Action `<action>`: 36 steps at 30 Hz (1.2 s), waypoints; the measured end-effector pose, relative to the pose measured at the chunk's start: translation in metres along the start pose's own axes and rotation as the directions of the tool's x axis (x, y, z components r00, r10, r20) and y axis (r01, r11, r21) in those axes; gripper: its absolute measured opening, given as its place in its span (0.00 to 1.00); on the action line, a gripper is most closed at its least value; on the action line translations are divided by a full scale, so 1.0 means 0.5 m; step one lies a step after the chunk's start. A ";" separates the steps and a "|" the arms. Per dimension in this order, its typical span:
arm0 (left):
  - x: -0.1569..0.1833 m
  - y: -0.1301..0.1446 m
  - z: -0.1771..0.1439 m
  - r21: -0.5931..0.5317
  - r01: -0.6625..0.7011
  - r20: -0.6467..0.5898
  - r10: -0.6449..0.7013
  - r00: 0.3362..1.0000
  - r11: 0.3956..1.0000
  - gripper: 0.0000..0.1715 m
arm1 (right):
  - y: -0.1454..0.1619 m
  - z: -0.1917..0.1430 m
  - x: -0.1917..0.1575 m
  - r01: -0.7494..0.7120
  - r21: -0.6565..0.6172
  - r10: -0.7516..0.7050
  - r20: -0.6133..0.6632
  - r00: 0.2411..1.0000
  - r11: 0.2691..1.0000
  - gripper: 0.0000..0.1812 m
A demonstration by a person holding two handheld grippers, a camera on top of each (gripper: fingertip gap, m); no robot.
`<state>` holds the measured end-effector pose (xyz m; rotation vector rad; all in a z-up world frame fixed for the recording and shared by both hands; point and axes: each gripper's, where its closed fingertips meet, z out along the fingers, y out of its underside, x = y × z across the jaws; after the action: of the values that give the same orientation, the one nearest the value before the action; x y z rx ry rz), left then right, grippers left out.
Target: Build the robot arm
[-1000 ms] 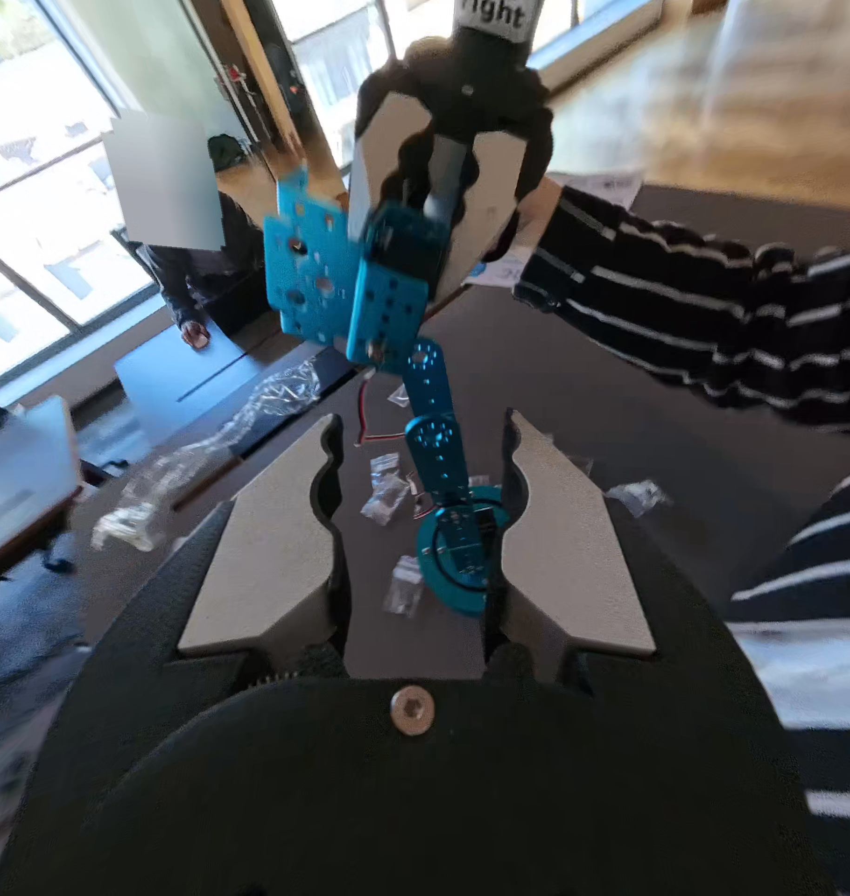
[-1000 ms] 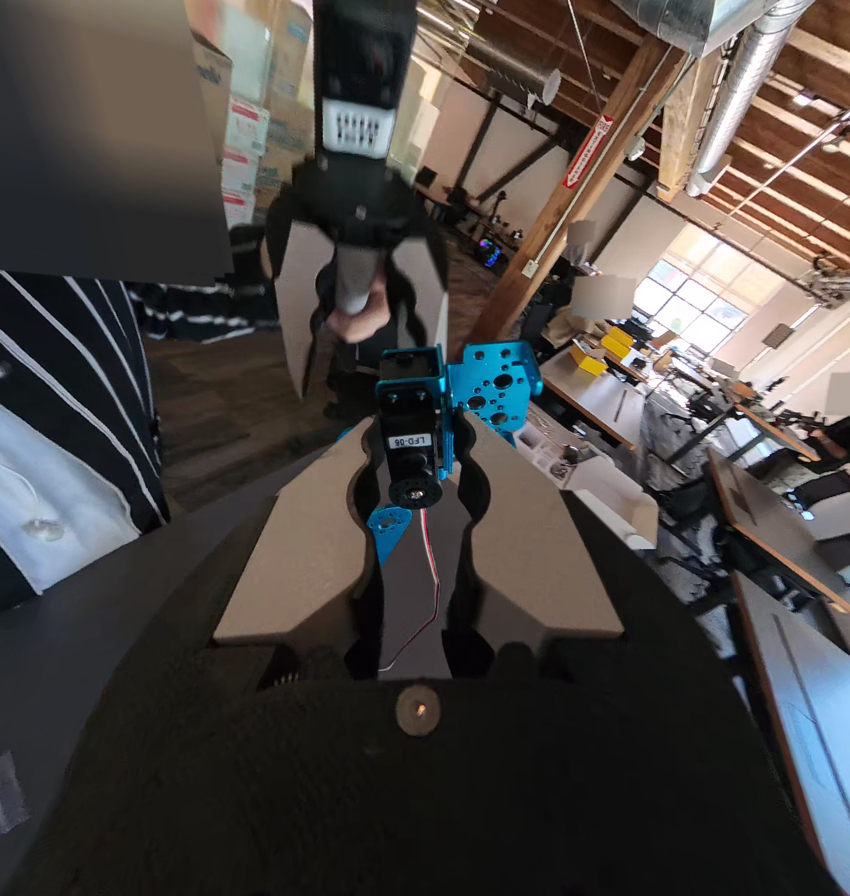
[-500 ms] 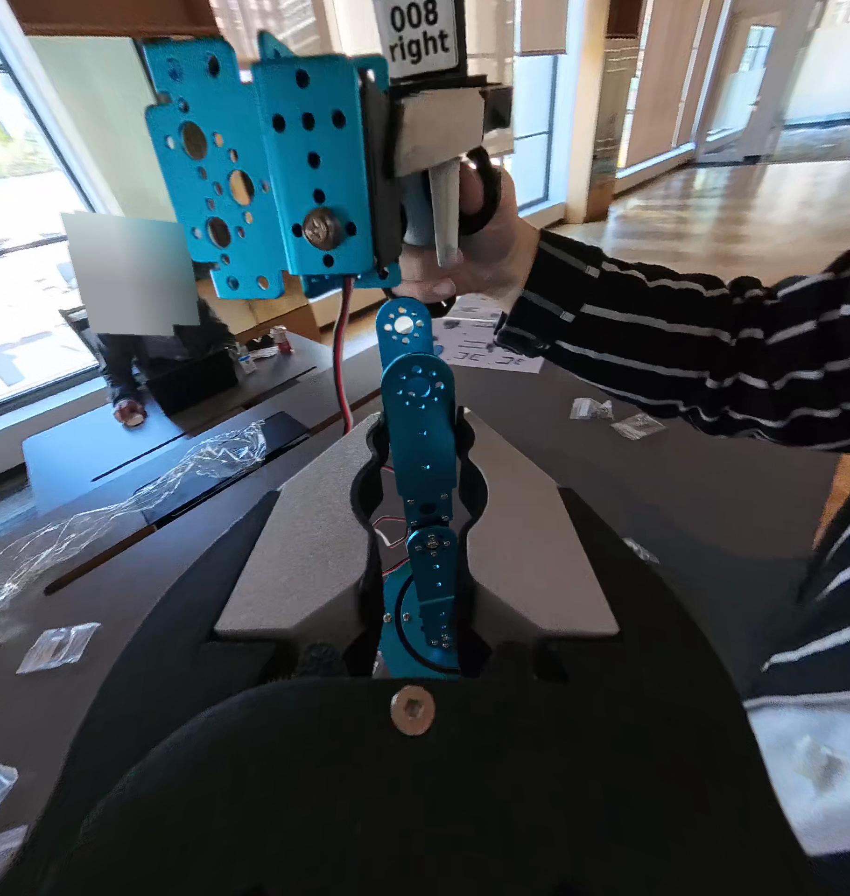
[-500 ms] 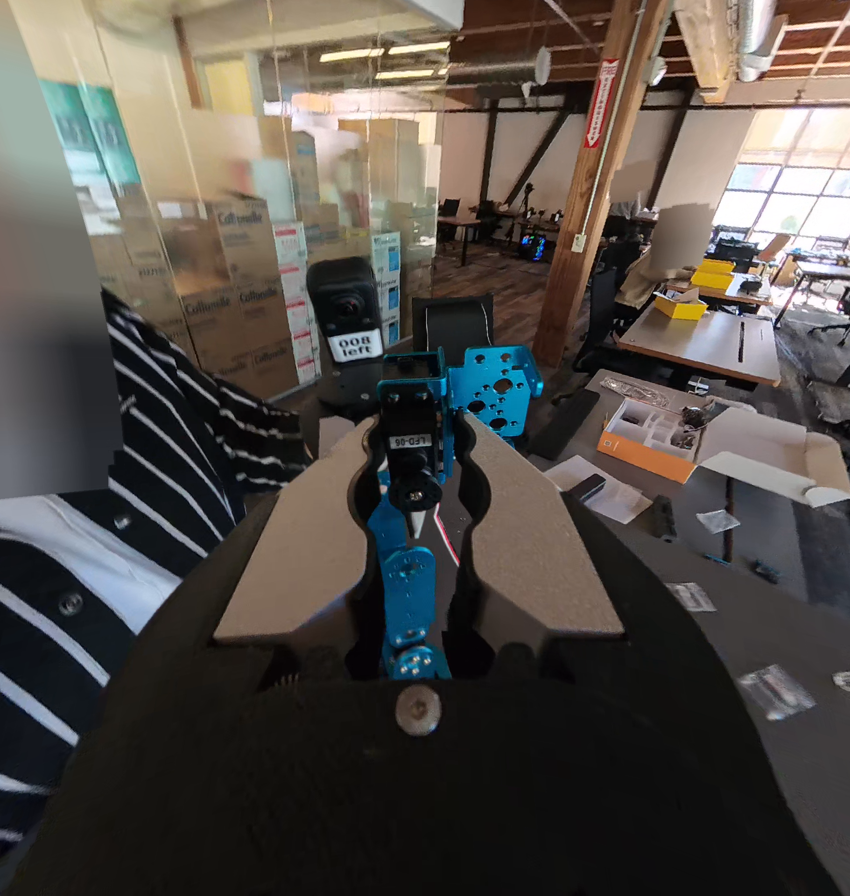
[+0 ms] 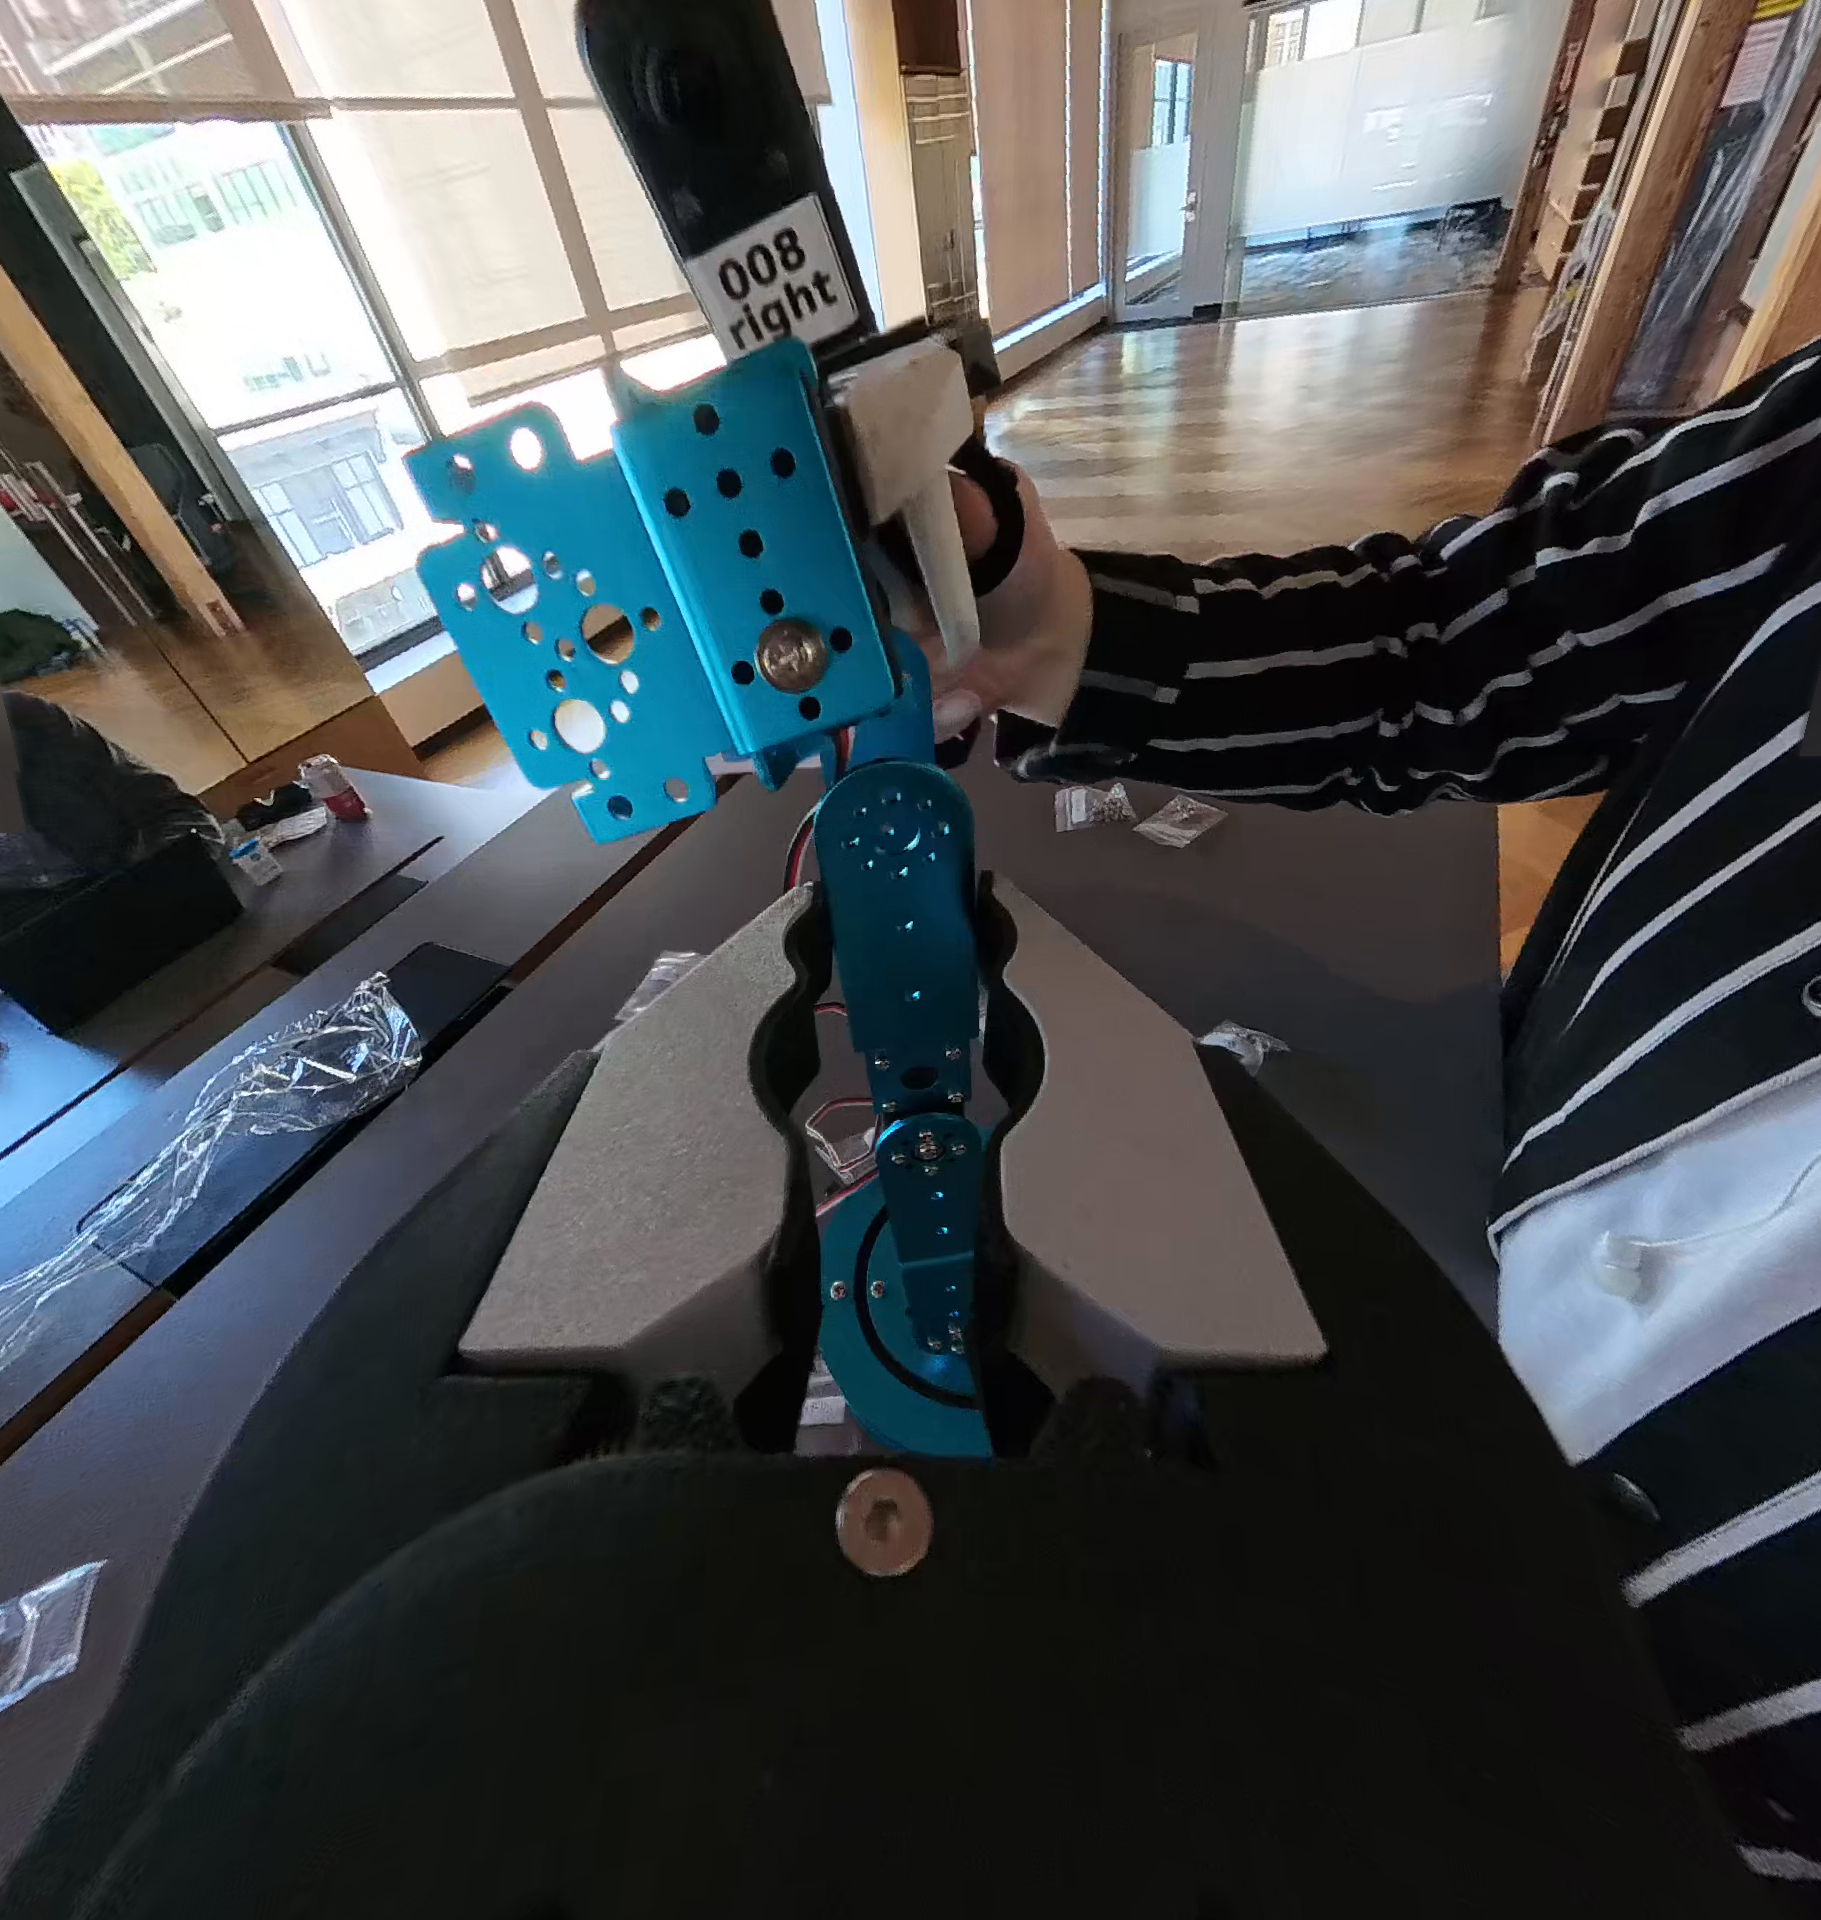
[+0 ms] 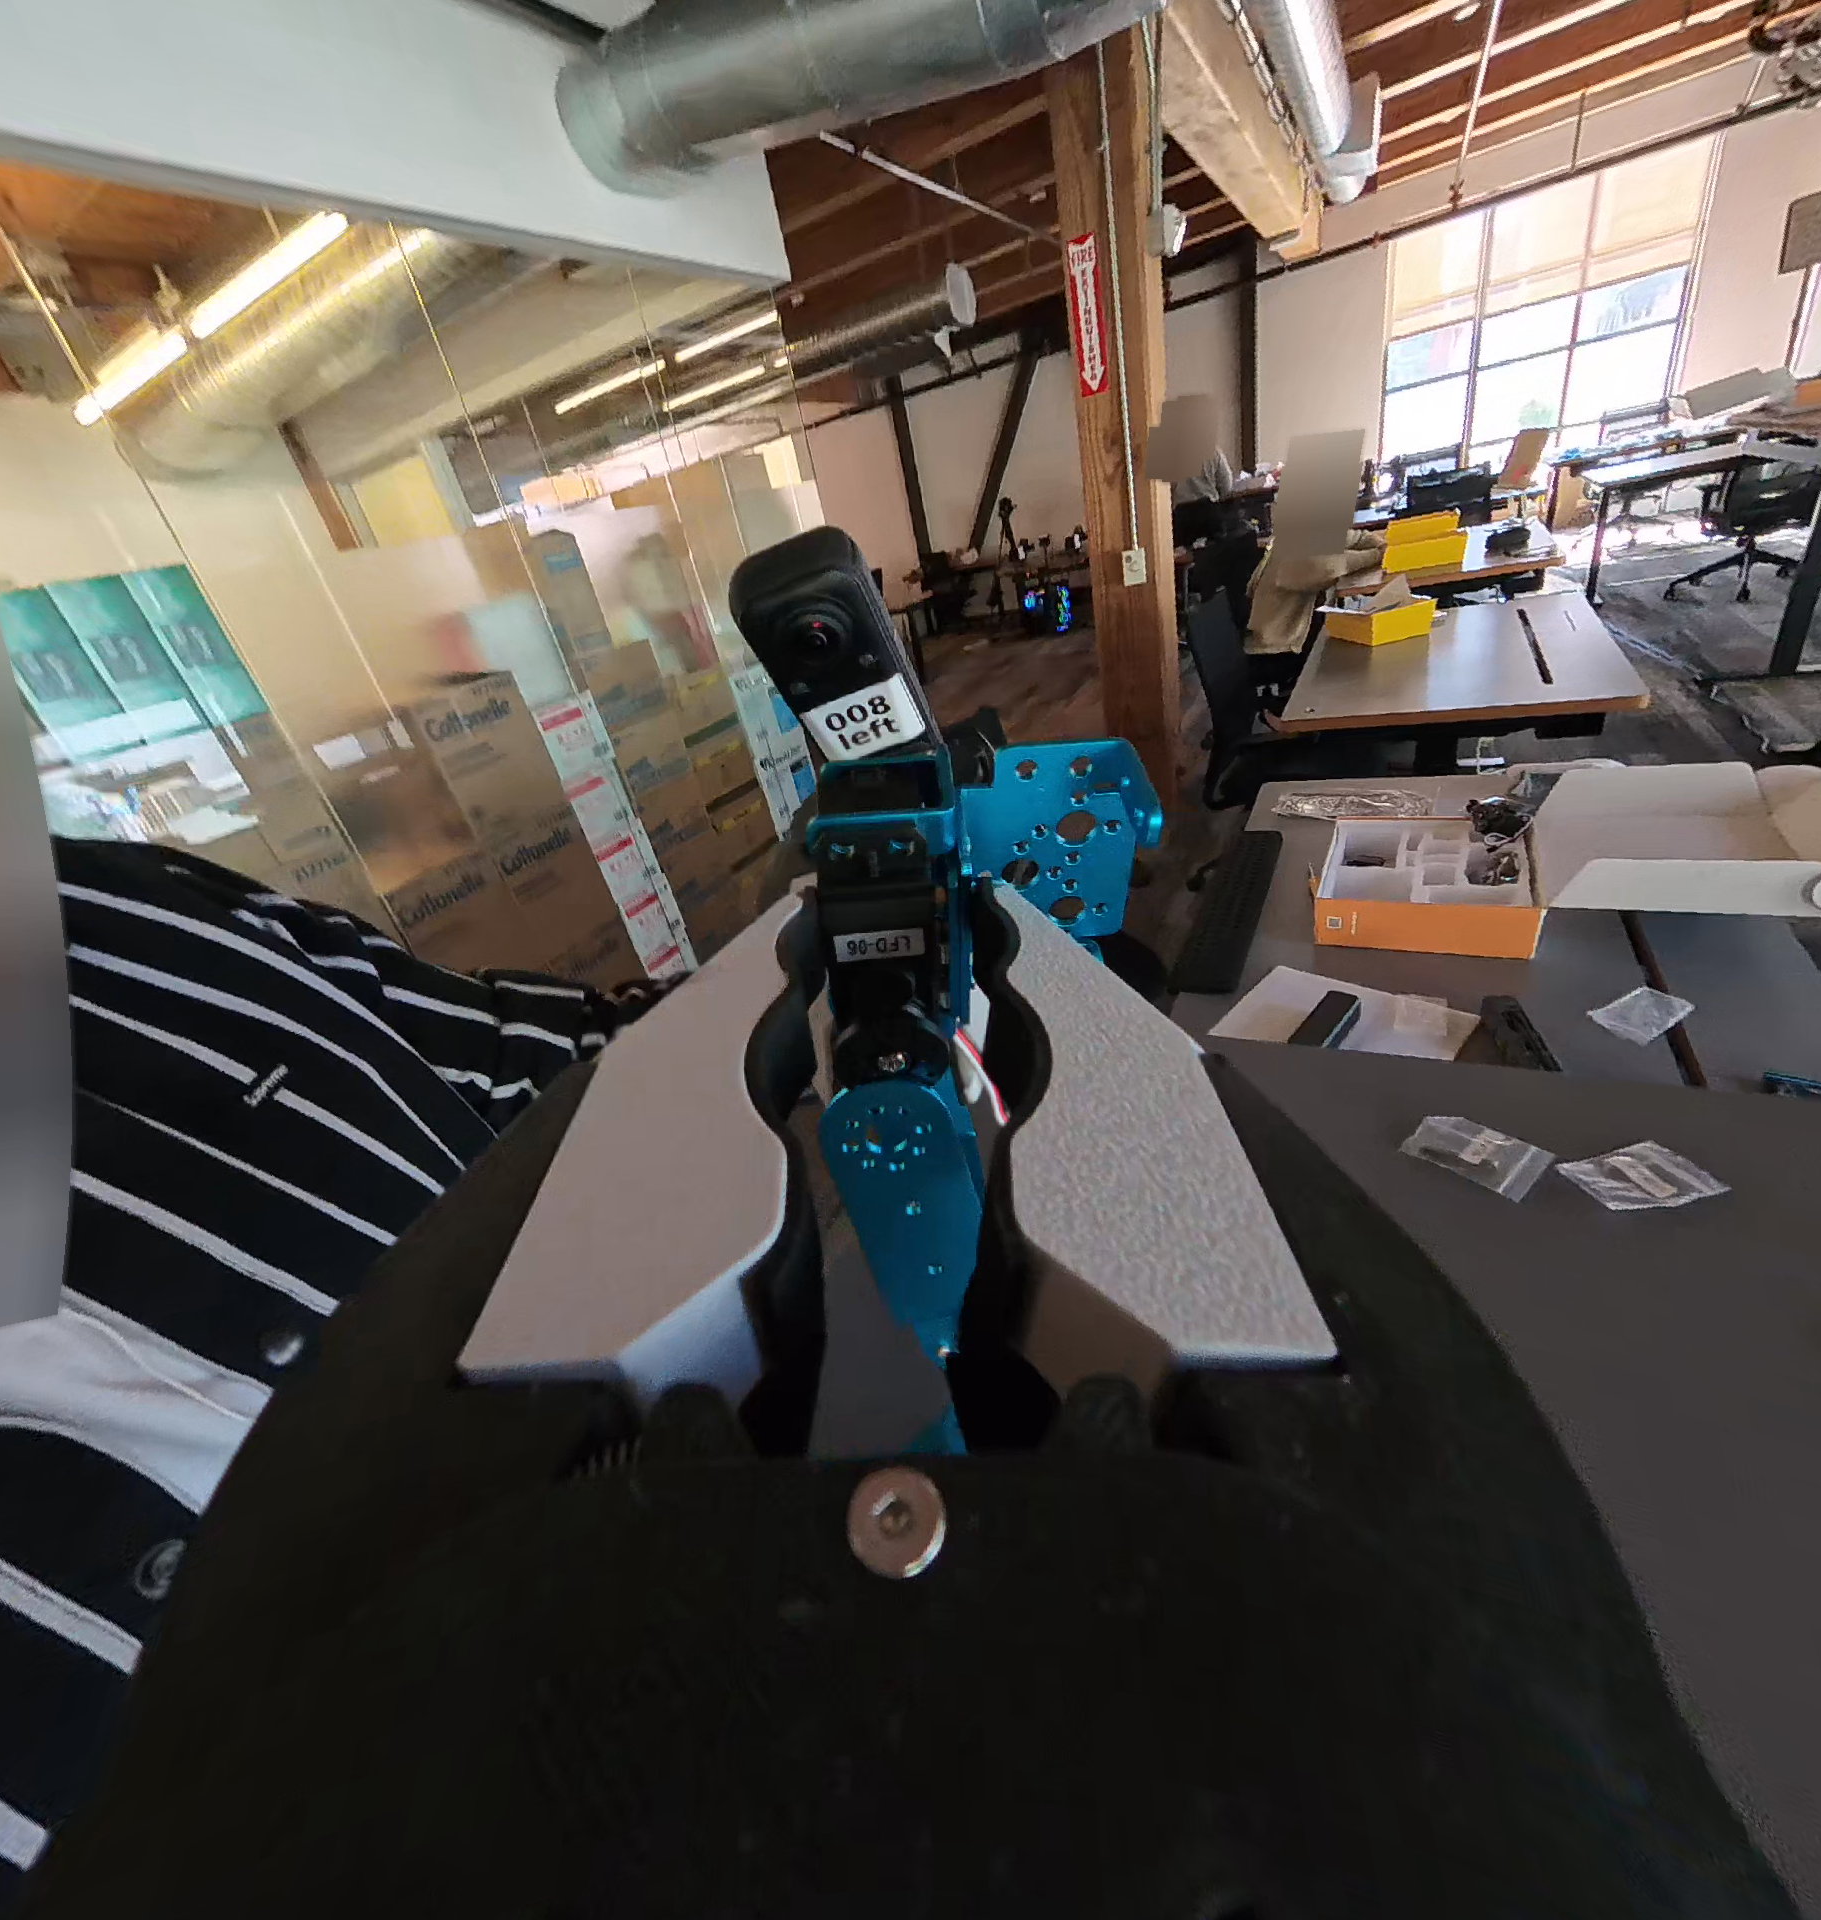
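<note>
Left wrist view, left hand-held gripper [image 5: 901,997] clamping blue anodised link [image 5: 904,935], right hand-held gripper [image 6: 890,971] apparently gripping perforated servo bracket [image 6: 890,894]

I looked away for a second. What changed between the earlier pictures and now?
The left gripper, open a second ago, has closed on the blue arm's link. The right gripper still clamps the arm's servo end, now lifted off the dark table.
</note>
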<state>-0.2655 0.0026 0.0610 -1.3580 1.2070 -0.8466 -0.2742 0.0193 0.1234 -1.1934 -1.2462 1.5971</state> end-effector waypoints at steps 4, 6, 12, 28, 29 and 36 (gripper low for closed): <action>-0.001 -0.003 0.000 0.053 0.001 0.034 -0.003 0.999 0.999 0.15 | -0.001 -0.002 -0.003 -0.001 0.037 0.001 -0.018 1.000 0.999 0.14; -0.001 -0.004 -0.002 0.081 0.008 0.059 -0.013 0.998 0.997 0.15 | -0.001 -0.002 -0.006 0.010 0.033 -0.009 -0.028 1.000 0.999 0.14; -0.003 -0.031 0.003 0.143 -0.017 0.187 -0.010 0.982 0.990 0.22 | 0.004 -0.002 -0.014 0.100 -0.037 -0.101 -0.042 0.994 0.994 0.14; -0.012 -0.045 -0.004 0.220 -0.029 0.294 -0.038 0.955 0.975 0.14 | 0.012 0.000 -0.021 0.121 -0.035 -0.121 0.007 0.993 0.992 0.14; -0.013 -0.044 -0.004 0.221 -0.030 0.298 -0.038 0.954 0.975 0.14 | 0.012 -0.001 -0.018 0.122 -0.034 -0.121 0.005 0.993 0.992 0.14; -0.016 -0.044 -0.005 0.221 -0.027 0.307 -0.043 0.951 0.975 0.14 | 0.008 -0.003 -0.022 0.110 -0.020 -0.109 0.048 0.993 0.994 0.15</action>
<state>-0.2655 0.0073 0.0841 -1.2568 0.8373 -0.7182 -0.2701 0.0083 0.1216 -1.0876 -1.3394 1.5415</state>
